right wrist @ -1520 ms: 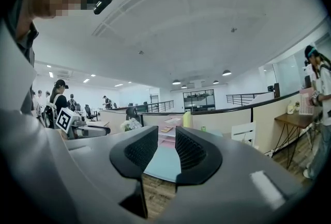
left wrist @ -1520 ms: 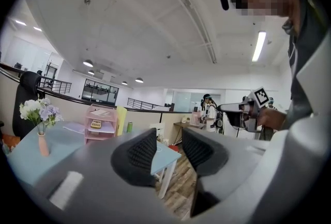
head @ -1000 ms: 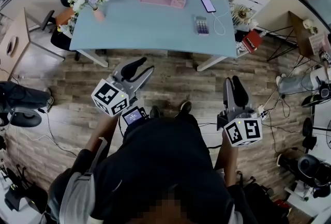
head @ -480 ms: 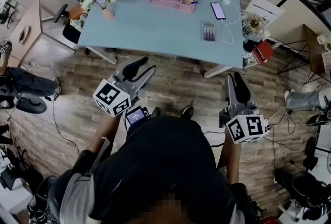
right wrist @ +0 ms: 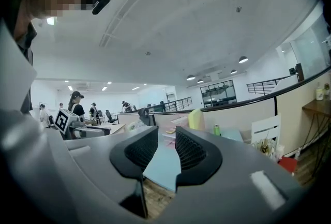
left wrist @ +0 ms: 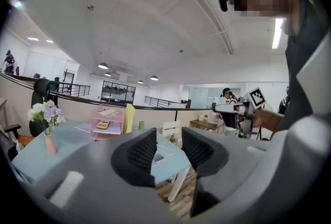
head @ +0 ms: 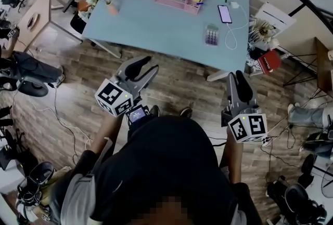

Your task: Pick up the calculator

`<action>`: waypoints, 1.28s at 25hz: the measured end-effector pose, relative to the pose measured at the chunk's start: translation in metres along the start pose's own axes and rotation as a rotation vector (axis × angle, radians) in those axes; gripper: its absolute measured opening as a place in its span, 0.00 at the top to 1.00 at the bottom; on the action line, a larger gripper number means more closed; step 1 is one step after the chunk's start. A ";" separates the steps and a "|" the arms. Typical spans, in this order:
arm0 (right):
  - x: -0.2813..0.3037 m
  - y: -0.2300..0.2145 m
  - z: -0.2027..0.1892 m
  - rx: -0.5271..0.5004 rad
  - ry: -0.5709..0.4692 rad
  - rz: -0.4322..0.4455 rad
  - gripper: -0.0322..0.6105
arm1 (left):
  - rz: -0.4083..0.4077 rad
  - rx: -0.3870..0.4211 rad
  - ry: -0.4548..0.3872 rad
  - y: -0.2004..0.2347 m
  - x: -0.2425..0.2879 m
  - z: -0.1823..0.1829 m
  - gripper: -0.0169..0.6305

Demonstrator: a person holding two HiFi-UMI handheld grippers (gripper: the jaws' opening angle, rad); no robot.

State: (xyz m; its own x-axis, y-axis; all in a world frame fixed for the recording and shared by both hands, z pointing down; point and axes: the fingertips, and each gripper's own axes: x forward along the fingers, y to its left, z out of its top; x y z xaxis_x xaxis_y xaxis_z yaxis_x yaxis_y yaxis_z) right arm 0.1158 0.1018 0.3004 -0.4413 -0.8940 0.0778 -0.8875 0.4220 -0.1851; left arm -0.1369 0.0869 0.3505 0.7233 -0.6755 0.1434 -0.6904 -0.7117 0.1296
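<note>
Flat on pale blue surface, well ahead and apart: small grey purple-keyed calculator, long axis running away. Nearer to right hand-held gripper, just leftward of its line, than left hand-held gripper. Both slightly spread, empty.

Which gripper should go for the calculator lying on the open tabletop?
Right, probably: the right gripper sits nearer the calculator, on the table's right half; the left gripper is farther. Both are open, empty.

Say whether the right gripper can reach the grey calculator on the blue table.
Probably not yet: the right gripper hangs over the wooden floor, short of the light blue table. Nothing blocks the grey calculator.
</note>
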 end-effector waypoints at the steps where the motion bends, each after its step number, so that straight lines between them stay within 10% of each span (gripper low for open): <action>1: 0.001 -0.005 0.000 0.002 0.002 0.009 0.82 | 0.008 0.000 0.000 -0.003 0.004 0.000 0.66; 17: 0.010 -0.070 -0.002 0.032 0.008 0.104 0.82 | 0.102 -0.018 0.023 -0.038 0.051 -0.007 0.66; 32: 0.018 -0.093 0.002 0.045 -0.003 -0.084 0.82 | -0.116 -0.002 0.037 -0.005 0.123 0.007 0.66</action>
State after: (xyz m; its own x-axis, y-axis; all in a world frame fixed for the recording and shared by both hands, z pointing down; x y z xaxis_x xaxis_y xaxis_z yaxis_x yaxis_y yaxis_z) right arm 0.1905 0.0458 0.3170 -0.3650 -0.9264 0.0925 -0.9145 0.3381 -0.2221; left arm -0.0444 0.0062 0.3606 0.7973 -0.5809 0.1636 -0.6021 -0.7843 0.1493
